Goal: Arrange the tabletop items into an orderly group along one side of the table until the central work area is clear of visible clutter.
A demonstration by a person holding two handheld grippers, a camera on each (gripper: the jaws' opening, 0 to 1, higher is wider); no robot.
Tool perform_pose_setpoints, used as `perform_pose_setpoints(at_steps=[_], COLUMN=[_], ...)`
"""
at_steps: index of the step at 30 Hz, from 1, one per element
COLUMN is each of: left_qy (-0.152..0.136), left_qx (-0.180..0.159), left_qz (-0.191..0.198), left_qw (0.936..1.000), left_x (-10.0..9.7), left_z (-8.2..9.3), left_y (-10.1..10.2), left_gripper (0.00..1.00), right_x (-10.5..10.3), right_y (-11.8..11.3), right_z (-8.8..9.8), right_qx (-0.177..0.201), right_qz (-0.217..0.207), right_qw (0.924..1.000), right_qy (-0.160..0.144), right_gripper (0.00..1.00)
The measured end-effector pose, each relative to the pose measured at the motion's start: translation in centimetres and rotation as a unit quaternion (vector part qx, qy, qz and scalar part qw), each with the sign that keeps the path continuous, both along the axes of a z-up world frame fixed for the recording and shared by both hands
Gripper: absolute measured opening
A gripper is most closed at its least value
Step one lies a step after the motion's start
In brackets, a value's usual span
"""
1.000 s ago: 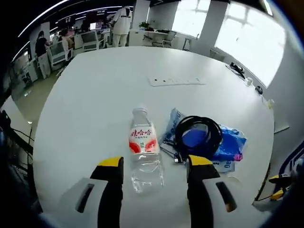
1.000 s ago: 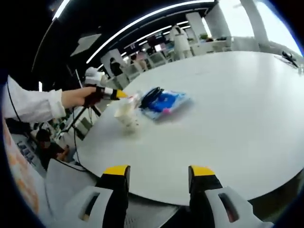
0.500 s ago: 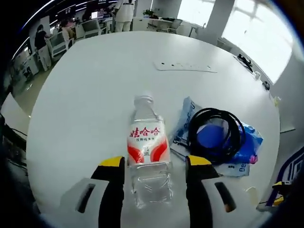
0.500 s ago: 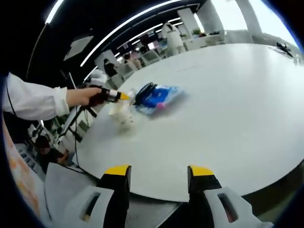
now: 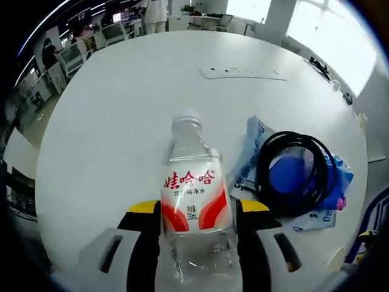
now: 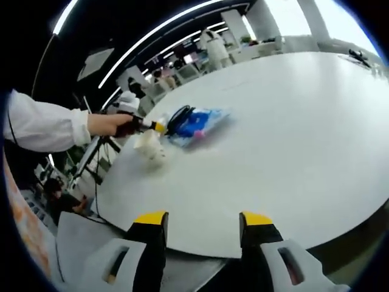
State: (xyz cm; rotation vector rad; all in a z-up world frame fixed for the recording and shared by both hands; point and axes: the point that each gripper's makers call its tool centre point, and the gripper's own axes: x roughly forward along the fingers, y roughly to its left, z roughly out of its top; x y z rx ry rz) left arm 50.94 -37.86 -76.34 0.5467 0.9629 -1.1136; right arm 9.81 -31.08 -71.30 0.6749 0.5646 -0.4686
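Observation:
A clear water bottle with a red and white label lies on the white round table, cap pointing away. My left gripper is open, one yellow-tipped jaw on each side of the bottle's lower body. Just right of it lies a blue plastic packet with a black coiled cable on top. In the right gripper view the bottle and the blue packet sit far off at the table's left edge, with the left gripper held over them by a hand. My right gripper is open and holds nothing, above the near rim.
A white power strip lies flat further across the table. Small dark items sit near the far right rim. Desks, chairs and people fill the office beyond. A white-sleeved arm reaches in from the left.
The left gripper has moved forward and down, so the bottle now lies between its jaws instead of ahead of them. The right gripper has hardly moved.

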Motion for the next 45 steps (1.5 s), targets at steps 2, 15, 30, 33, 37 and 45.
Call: perform_pose_setpoints(at_steps=[2, 15, 30, 33, 37, 45], left_qy=[-0.003, 0.002, 0.002, -0.002, -0.008, -0.034], left_qx=[-0.002, -0.021, -0.098, -0.123, -0.149, -0.191], left_qz=[0.003, 0.032, 0.057, 0.068, 0.075, 0.073], left_qw=[1.0000, 0.9993, 0.9935, 0.9901, 0.9860, 0.9783], left_x=[0.0, 0.3, -0.9, -1.1, -1.6, -2.7], left_z=[0.0, 0.6, 6.7, 8.6, 10.6, 13.9], left_y=[0.0, 0.9, 5.1, 6.2, 7.5, 10.3], left_gripper=[0.48, 0.38, 0.37, 0.37, 0.38, 0.38], right_x=[0.0, 0.5, 1.4, 1.8, 2.4, 2.3], right_y=[0.0, -0.5, -1.7, -1.7, -1.7, -0.9], right_z=[-0.1, 0.0, 2.1, 2.5, 3.2, 3.4], right_qx=[0.001, -0.002, -0.033, -0.038, -0.045, -0.050], right_qz=[0.002, 0.007, 0.023, 0.028, 0.035, 0.046], right_qw=[1.0000, 1.0000, 0.9990, 0.9985, 0.9974, 0.9962], right_qy=[0.001, 0.001, -0.022, -0.029, -0.043, -0.055], right_gripper=[0.47, 0.45, 0.44, 0.43, 0.43, 0.42])
